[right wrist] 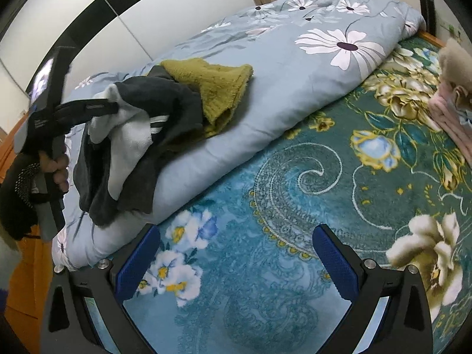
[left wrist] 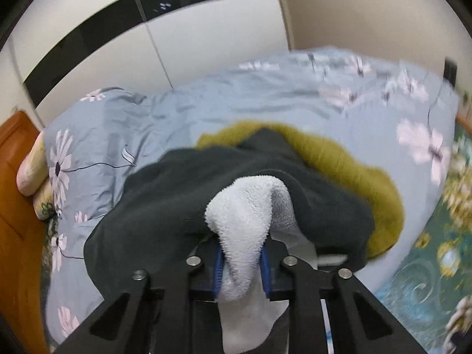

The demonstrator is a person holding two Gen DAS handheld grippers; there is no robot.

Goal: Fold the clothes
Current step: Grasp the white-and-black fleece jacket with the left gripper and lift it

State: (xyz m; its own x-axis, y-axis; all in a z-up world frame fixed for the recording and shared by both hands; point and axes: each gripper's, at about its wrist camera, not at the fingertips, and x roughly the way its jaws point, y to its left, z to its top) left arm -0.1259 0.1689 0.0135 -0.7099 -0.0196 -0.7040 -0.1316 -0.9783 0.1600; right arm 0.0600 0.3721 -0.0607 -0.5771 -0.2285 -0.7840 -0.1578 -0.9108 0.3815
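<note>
We see a dark grey garment (left wrist: pixel 183 194) with white fleece lining (left wrist: pixel 244 215), an olive-yellow garment (left wrist: pixel 339 159) beyond, a light-blue flowered duvet (left wrist: pixel 236 100), and a teal floral blanket (right wrist: pixel 295 177).

dark garment (left wrist: pixel 183 194): matt soft cloth with white fleecy lining (left wrist: pixel 244 218)
green garment (right wrist: pixel 218 85): fuzzy, rough-napped cloth
quilt (right wrist: pixel 295 67): smooth cotton-like cloth, flower print
blanket (right wrist: pixel 295 177): plush, slightly shiny
left gripper (left wrist: pixel 242 262): matt black plastic, textured blue pads, bright metal pins
headboard (left wrist: pixel 11 206): smooth wood
wardrobe (left wrist: pixel 206 38): smooth panels, glossy black stripe
</note>
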